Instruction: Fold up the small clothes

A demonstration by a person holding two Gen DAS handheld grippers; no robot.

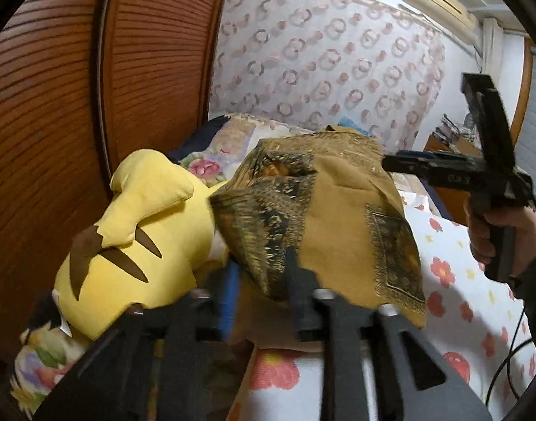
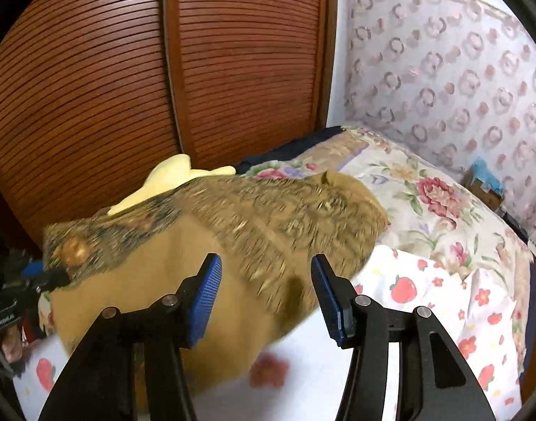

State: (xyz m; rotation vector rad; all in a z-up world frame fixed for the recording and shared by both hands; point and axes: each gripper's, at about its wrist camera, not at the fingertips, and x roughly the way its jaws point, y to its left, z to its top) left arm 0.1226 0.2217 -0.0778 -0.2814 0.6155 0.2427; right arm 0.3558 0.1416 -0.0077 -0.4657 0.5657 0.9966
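The brown patterned cloth (image 2: pixel 211 245) lies bunched on the bed (image 2: pixel 425 301), partly draped over a yellow plush toy (image 1: pixel 134 231) by the louvred wardrobe doors (image 2: pixel 127 70); it's humped and creased, w/ one corner folded across itself, so any fold so far looks rough, not a finished packet; I'd judge the job early-to-mid, w/ flattening and at least one clean fold left. Right tool (image 2: pixel 266 294) hangs over the cloth's near edge, blue pads (image 2: pixel 208 294) spread apart w/ nothing pinched; from the left wrist view it shows off to the right, clear of the fabric, in a hand (image 1: pixel 495 231). Left tool (image 1: pixel 257 287) is at the cloth's near hem, jaws part-open; fabric sits right at the tips but blur hides whether any is pressed, prob. let go. No other garments visible; folded pile, if any, isn't in view; floral pillow (image 2: pixel 425 189) sits beyond, near the curtain (image 2: pixel 460 70).
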